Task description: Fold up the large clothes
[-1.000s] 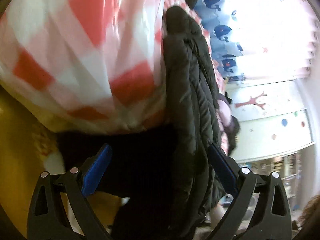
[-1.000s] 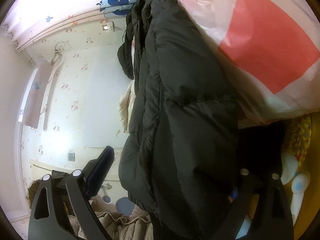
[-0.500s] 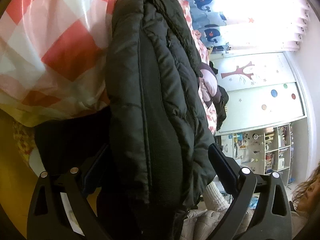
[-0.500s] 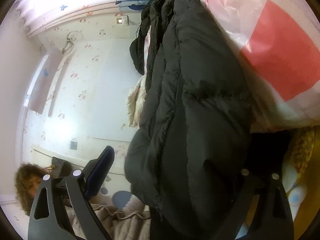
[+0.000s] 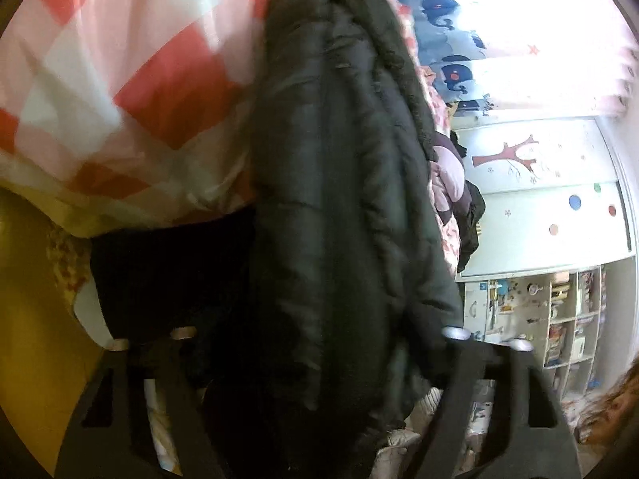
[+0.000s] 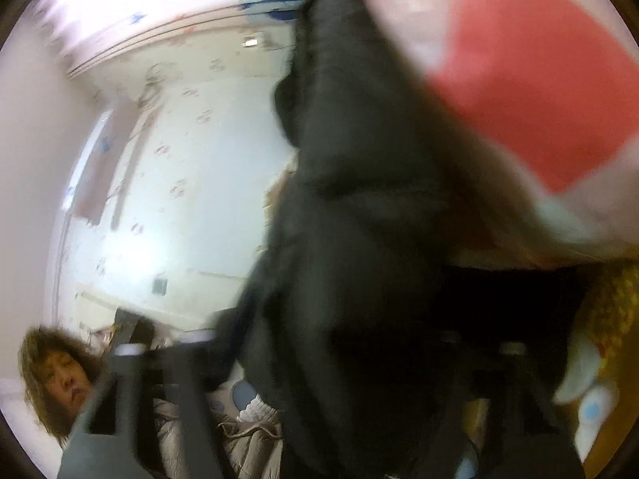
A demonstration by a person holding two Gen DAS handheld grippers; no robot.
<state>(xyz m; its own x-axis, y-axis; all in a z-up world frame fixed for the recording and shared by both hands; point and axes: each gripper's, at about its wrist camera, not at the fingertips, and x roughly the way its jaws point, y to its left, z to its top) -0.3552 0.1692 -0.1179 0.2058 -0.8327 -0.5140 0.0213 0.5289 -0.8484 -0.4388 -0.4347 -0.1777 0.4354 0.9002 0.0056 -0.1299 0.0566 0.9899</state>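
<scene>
Left gripper (image 5: 319, 343): we are closing its jaws around the near end of the black puffer jacket (image 5: 339, 207); the padded bulk fills the gap, though the pads are buried in it, so we cannot tell how firmly they bite.
Right gripper (image 6: 351, 343): its jaws are closing too, with the same jacket (image 6: 359, 219) between them; this view is blurred, so the contact itself is unclear.
Where the jacket is: it lies stretched away from us along the edge of the bed, on the red-and-white checked bedcover (image 5: 120, 80), its near end overhanging into both grippers.
Slip risk: the shell looks slick and the filling springy, so we judge a shallow bite may take only the outer layer and let the rest slide out.
Drag risk: lifting could pull the loose checked cover along, or catch the other garments (image 5: 455, 191) piled at the far end.
Uneven fold risk: if one gripper holds more thickness than the other, the heavy jacket may twist.
Materials: quilted, puffy ribs in the jacket; thin, wrinkled woven bedcover.
</scene>
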